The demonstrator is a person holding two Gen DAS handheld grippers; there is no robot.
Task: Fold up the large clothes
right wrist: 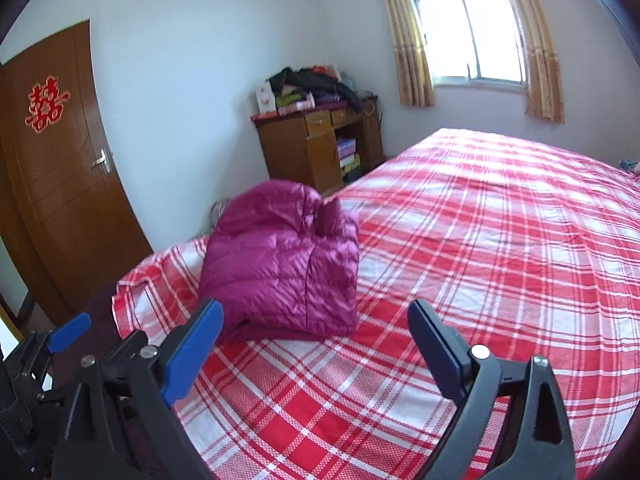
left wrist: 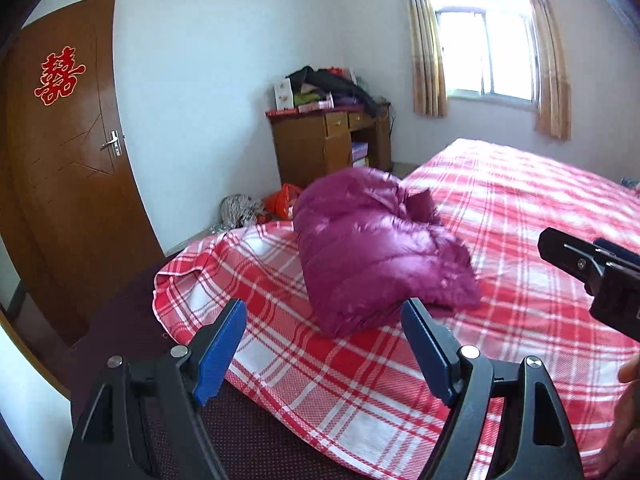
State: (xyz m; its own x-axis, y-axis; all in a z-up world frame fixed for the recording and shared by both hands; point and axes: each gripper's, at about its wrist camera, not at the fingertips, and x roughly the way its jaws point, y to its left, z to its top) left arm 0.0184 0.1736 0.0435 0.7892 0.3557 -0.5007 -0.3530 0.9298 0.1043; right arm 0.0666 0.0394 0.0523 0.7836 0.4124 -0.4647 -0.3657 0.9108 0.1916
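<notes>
at the bottom of the left wrist view the left gripper stands with its blue-padded fingers wide apart, nothing between them but the checked sheet beyond. the right wrist view shows the same at its lower edge: the right gripper has its jaws spread wide and empty, no cloth touching the pads. at the right edge of the left wrist view the black front of the right gripper juts in, with part of a hand at the lower right corner. at the lower left of the right wrist view one blue pad of the left gripper shows.

just beyond the fingertips, in the middle of both frames, the magenta puffer jacket lies folded into a plump bundle on the bed, near the bed's left corner, clear of both tools. the bed is covered by a red and white plaid sheet that fills the right half of each frame.

farther back, on the floor left of the bed, lie a grey bundle and an orange bag. a wooden desk stands against the far wall, piled with clothes and boxes. at the left a brown door bears a red paper emblem. at the upper right, a window with yellowish curtains.
</notes>
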